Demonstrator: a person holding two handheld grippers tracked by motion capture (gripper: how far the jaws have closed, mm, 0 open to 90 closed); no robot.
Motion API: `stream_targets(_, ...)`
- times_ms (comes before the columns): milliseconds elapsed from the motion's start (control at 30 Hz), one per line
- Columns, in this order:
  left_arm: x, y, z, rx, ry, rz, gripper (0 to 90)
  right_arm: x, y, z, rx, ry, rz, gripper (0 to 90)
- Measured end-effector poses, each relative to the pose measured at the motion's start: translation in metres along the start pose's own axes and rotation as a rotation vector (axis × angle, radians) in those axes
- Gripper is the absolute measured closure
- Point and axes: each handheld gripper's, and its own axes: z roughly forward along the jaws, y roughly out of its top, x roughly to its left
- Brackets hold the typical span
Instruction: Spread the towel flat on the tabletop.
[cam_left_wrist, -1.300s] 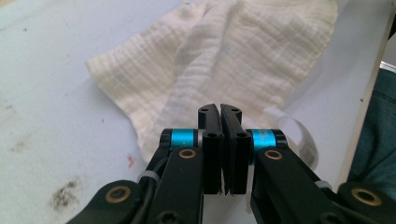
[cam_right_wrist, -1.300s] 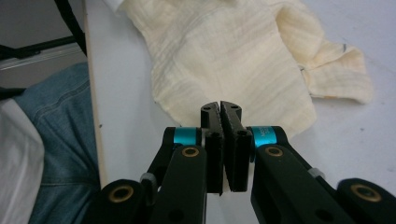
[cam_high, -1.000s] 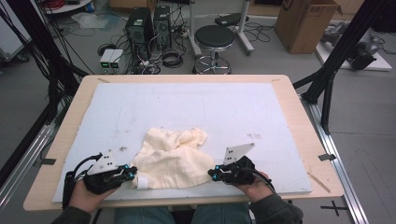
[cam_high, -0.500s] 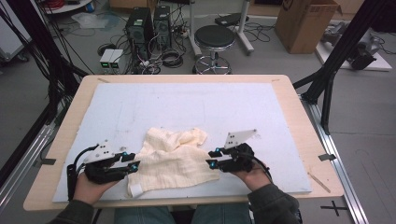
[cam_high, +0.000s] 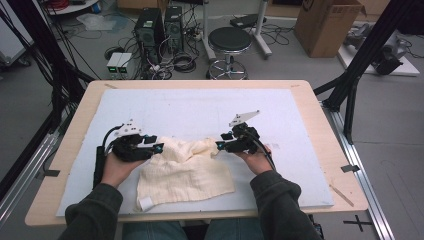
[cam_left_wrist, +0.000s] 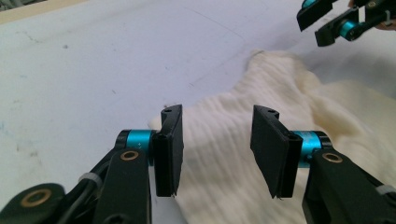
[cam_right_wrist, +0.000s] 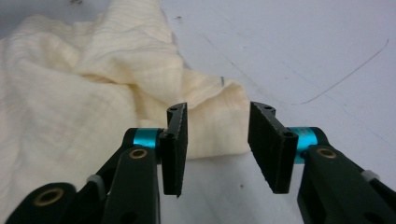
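Note:
A cream ribbed cloth (cam_high: 182, 167) lies rumpled on the white mat, with a white tag at its near left corner. My left gripper (cam_high: 155, 147) sits at the cloth's far left corner and my right gripper (cam_high: 220, 145) at its far right corner. In the left gripper view the left gripper (cam_left_wrist: 217, 116) is open, its jaws have just been opening, and the cloth (cam_left_wrist: 327, 107) lies under and beyond them untouched. In the right gripper view the right gripper (cam_right_wrist: 217, 112) is open too, also just opening, with a cloth (cam_right_wrist: 84, 93) fold just ahead of it.
The white mat (cam_high: 200, 107) covers most of the wooden table (cam_high: 325, 130). Beyond the far edge stand a stool (cam_high: 229, 40), computer cases and cables on the floor. Black frame posts rise at both sides of the table.
Both grippers were shut at the cloth's near corners. They have opened, let go and moved away from the person to the cloth's far corners. The cloth now lies flatter.

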Motion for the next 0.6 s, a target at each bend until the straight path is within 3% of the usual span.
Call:
stream_targets(100, 0.007, -0.002, 0.016, 0.022, 0.011, -0.004, 49.2, -0.004, -0.002, 0.011, 0.027, 0.001, 0.009, 55.9)
stream_targets(200, 0.014, -0.007, 0.026, 0.084, 0.042, -0.025, 46.0, -0.005, -0.003, 0.02, 0.045, -0.003, 0.014, 56.1)
stream_targets(267, 0.017, -0.009, 0.03, 0.115, 0.04, -0.038, 47.6, -0.006, -0.004, 0.025, 0.069, -0.01, 0.013, 58.9)
stream_targets(333, 0.017, -0.01, 0.033, 0.143, 0.067, -0.041, 52.2, -0.006, -0.005, 0.029, 0.085, -0.019, 0.0, 64.8)
stream_targets(400, 0.019, -0.012, 0.036, 0.169, 0.06, -0.037, 56.0, -0.006, -0.005, 0.031, 0.085, -0.031, -0.016, 71.1)
stream_targets(500, 0.016, -0.014, 0.04, 0.206, 0.082, 0.01, 72.1, -0.007, -0.005, 0.031, 0.088, -0.039, -0.02, 83.2)
stream_targets(533, 0.015, -0.014, 0.04, 0.203, 0.078, 0.017, 75.9, -0.009, -0.005, 0.031, 0.084, -0.033, -0.018, 84.7)
stream_targets(567, 0.013, -0.013, 0.04, 0.205, 0.077, 0.029, 85.4, -0.009, -0.005, 0.03, 0.093, -0.023, -0.004, 85.3)
stream_targets(600, 0.012, -0.013, 0.041, 0.205, 0.086, 0.044, 86.0, -0.01, -0.004, 0.029, 0.099, -0.017, -0.007, 85.5)
